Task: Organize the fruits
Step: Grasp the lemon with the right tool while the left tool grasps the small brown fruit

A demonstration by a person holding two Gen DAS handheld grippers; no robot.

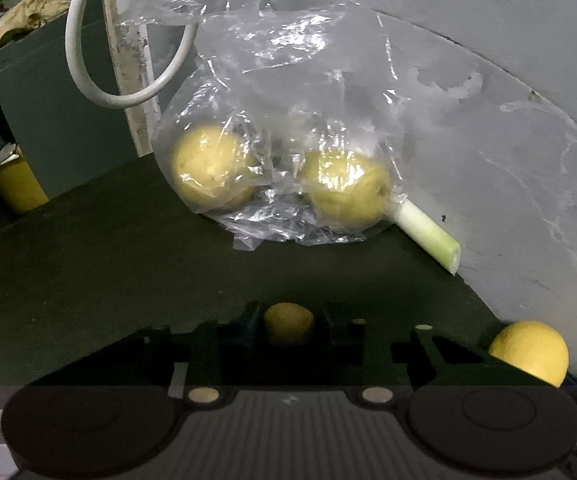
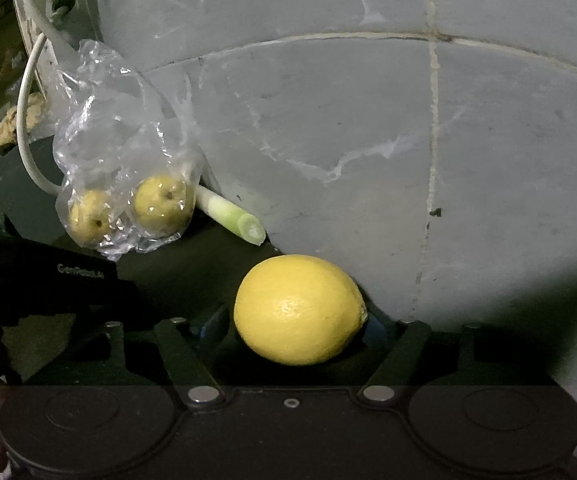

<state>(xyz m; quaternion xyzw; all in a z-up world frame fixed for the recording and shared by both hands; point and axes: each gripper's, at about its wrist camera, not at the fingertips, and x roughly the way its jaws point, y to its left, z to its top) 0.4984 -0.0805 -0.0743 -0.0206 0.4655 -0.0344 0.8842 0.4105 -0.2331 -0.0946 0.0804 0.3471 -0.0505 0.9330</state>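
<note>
Two grippers: left gripper (image 1: 288,326) clamps a small fruit (image 1: 288,322); right gripper (image 2: 294,326) gapes around a lemon (image 2: 298,310).

Dim corner, grey tiled wall behind a dark green surface.
Grey stone-like wall tiles (image 2: 368,140) with pale grout lines and whitish streaks; dark green flat countertop (image 1: 108,248) in shadow; white looped cable (image 1: 88,84) hangs beside a chipped white vertical post (image 1: 128,60); dark grey box (image 1: 60,120) at left, crumpled tan paper (image 1: 28,12) on top.

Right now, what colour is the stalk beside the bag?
Pale green fading to white; the stalk shows best in the right wrist view.
</note>
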